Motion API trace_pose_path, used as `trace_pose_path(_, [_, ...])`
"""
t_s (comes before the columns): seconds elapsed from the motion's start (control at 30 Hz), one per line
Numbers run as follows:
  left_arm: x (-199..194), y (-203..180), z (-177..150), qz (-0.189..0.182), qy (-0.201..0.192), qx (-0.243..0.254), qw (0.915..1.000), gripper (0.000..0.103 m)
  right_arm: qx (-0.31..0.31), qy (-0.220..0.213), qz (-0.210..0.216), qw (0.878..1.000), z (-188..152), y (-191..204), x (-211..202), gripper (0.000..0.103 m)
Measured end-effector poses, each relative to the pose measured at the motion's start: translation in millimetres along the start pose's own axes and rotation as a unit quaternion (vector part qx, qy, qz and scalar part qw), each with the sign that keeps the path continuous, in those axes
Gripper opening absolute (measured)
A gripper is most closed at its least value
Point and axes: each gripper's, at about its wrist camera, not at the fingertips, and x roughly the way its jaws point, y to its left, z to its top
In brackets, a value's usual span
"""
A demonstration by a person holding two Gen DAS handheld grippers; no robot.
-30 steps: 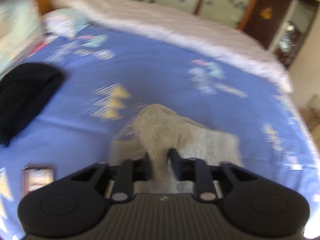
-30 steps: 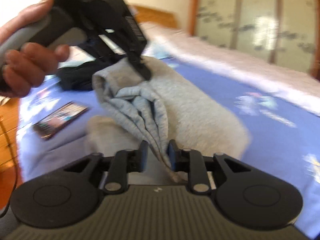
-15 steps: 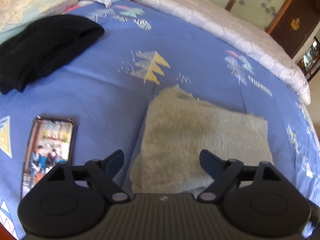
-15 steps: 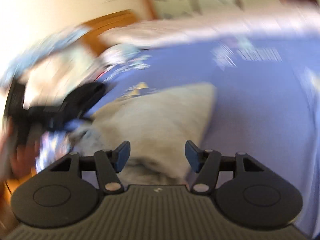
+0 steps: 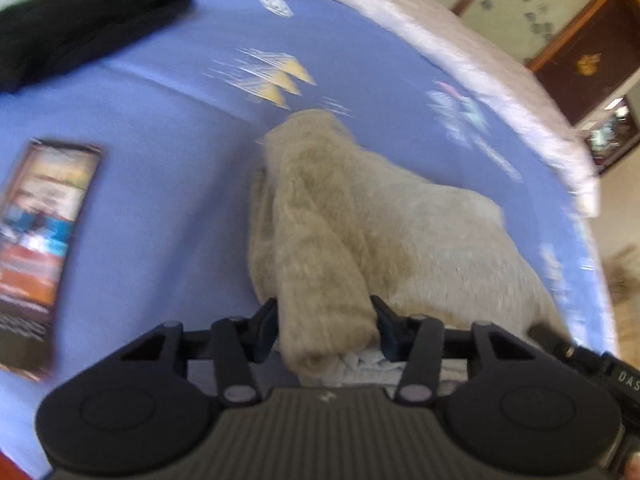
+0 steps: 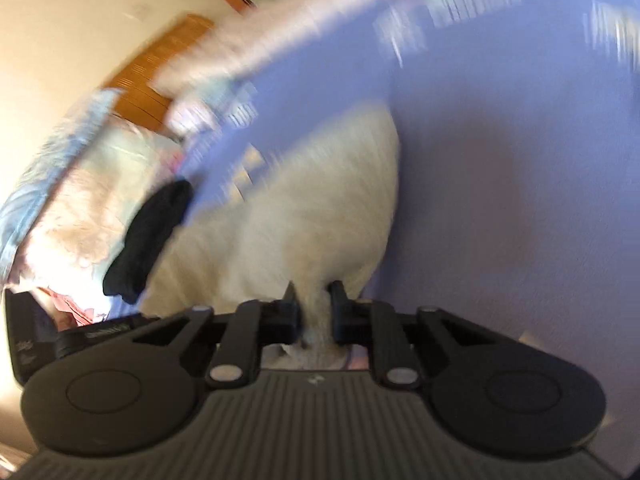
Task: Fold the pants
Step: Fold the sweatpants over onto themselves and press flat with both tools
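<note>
Pale grey fleece pants (image 5: 420, 232) lie folded into a thick bundle on the blue patterned bed sheet (image 5: 160, 168). My left gripper (image 5: 326, 324) points down at the bundle's near left edge. Its jaws are closing, and a thick rolled fold of the pants fills the gap between the pads. In the blurred, tilted right wrist view, the pants (image 6: 304, 208) stretch away from my right gripper (image 6: 316, 312). Its jaws are closing too, narrowly, with a thin pinch of the fabric's near edge between them.
A phone (image 5: 44, 256) lies screen-up on the sheet left of the pants. A black garment (image 5: 80, 16) sits at the far left, by a pillow (image 6: 92, 200). A white quilt (image 5: 440, 36) runs along the bed's far side, with a dark wooden cabinet (image 5: 580, 60) beyond.
Both grippers, wide open half a second ago over the flat pants, have closed on fabric again. The left one sank closer to the bundle. The right view has rolled and shifted sideways.
</note>
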Motion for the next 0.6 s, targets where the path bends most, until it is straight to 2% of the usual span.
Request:
trace_pose_path(0.1, [8.5, -44.6, -19.7, -0.052, 0.012, 0.035, 0.9980, 0.046, -0.077, -0.080, -0.031, 0.993, 8.3, 10.9, -52.6, 0.016])
trace_pose_path(0.17, [19.0, -74.4, -38.2, -0.078, 0.024, 0.064, 0.9946, 0.046, -0.092, -0.118, -0.054, 0.987, 6.8, -0.1, -89.5, 0.016])
trace_pose_path(0.23, [34.0, -100.7, -60.9, -0.092, 0.046, 0.092, 0.9904, 0.047, -0.087, -0.138, -0.086, 0.983, -1.6, -22.1, -116.8, 0.016])
trace_pose_path(0.33, [54.7, -126.0, -90.5, -0.064, 0.064, 0.146, 0.9852, 0.053, -0.032, -0.117, -0.117, 0.986, -28.1, -71.1, -137.8, 0.016])
trace_pose_path(0.4, [54.8, -134.4, -100.9, -0.042, 0.047, 0.175, 0.9826, 0.061, 0.025, -0.079, -0.149, 0.985, -47.6, -104.2, -133.7, 0.019])
trace_pose_path(0.43, [53.6, -136.1, -102.0, -0.036, 0.045, 0.181, 0.9818, 0.062, 0.047, -0.066, -0.155, 0.985, -57.6, -116.5, -131.8, 0.024])
trace_pose_path(0.5, [52.7, -133.0, -101.2, -0.027, 0.054, 0.172, 0.9832, 0.074, 0.082, -0.065, -0.158, 0.982, -75.6, -128.6, -133.9, 0.050])
trace_pose_path(0.6, [46.9, -120.6, -93.3, -0.035, 0.068, 0.142, 0.9870, 0.076, 0.108, -0.083, -0.137, 0.981, -76.2, -131.6, -137.5, 0.053])
